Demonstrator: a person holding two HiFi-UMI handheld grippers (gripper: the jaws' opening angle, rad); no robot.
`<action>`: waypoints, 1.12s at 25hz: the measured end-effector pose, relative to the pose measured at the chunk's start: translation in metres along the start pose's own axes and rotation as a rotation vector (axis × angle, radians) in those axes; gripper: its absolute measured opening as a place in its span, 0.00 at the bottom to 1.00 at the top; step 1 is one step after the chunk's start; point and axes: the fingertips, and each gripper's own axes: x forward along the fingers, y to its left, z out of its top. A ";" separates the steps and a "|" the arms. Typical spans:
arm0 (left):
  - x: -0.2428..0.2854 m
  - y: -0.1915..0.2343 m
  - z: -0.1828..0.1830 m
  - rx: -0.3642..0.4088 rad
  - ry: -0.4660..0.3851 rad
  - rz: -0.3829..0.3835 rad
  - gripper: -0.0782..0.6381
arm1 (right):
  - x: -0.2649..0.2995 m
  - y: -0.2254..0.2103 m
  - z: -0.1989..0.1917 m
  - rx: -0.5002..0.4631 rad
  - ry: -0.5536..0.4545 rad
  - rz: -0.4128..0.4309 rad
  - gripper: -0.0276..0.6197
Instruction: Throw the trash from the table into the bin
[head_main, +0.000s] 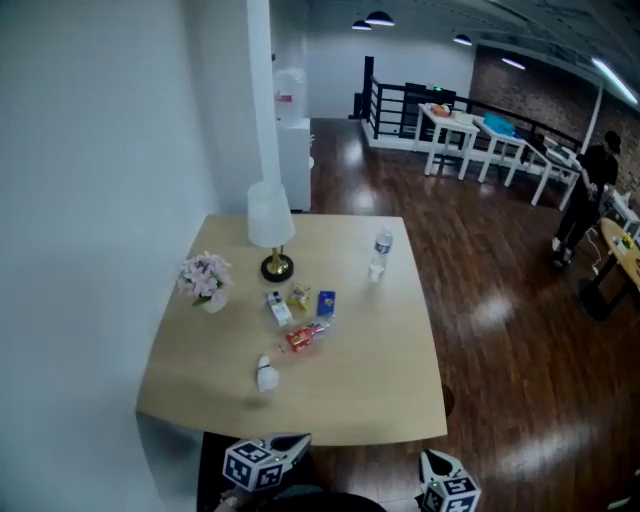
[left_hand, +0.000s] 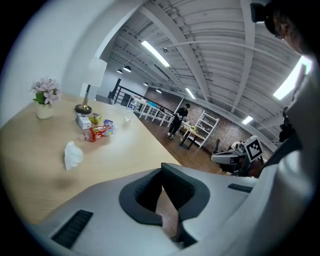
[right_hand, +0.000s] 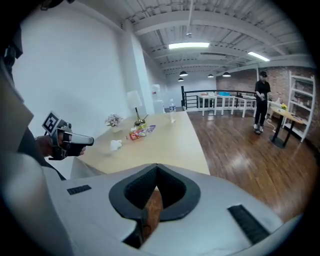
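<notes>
Head view: the trash lies mid-surface (head_main: 380, 370), near the lamp (head_main: 272, 225). It is 1 crumpled white tissue (head_main: 266, 375) nearest me, 1 red wrapper (head_main: 305, 337) beyond it, then 3 small packets: white (head_main: 278, 308), yellow (head_main: 299, 297) and blue (head_main: 326, 303). The left gripper (head_main: 290, 447) and right gripper (head_main: 432, 462) sit below the near edge, well apart from it.

Left gripper view: I see its fingers pressed together, holding nothing, with the tissue ahead at left.

Right gripper view: its fingers are pressed together too, with the trash far ahead.

Table (head_main: 375, 385) with trash (head_main: 305, 337), lamp (head_main: 271, 218), flowers (head_main: 205, 273)
</notes>
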 end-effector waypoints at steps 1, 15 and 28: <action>-0.003 0.014 0.003 -0.004 -0.002 0.005 0.11 | 0.012 0.010 0.010 -0.025 0.003 0.012 0.05; -0.029 0.148 0.017 -0.029 0.035 0.192 0.11 | 0.168 0.148 0.079 -0.256 0.069 0.257 0.05; -0.047 0.219 0.010 -0.152 0.008 0.451 0.11 | 0.266 0.244 0.101 -0.325 0.170 0.420 0.05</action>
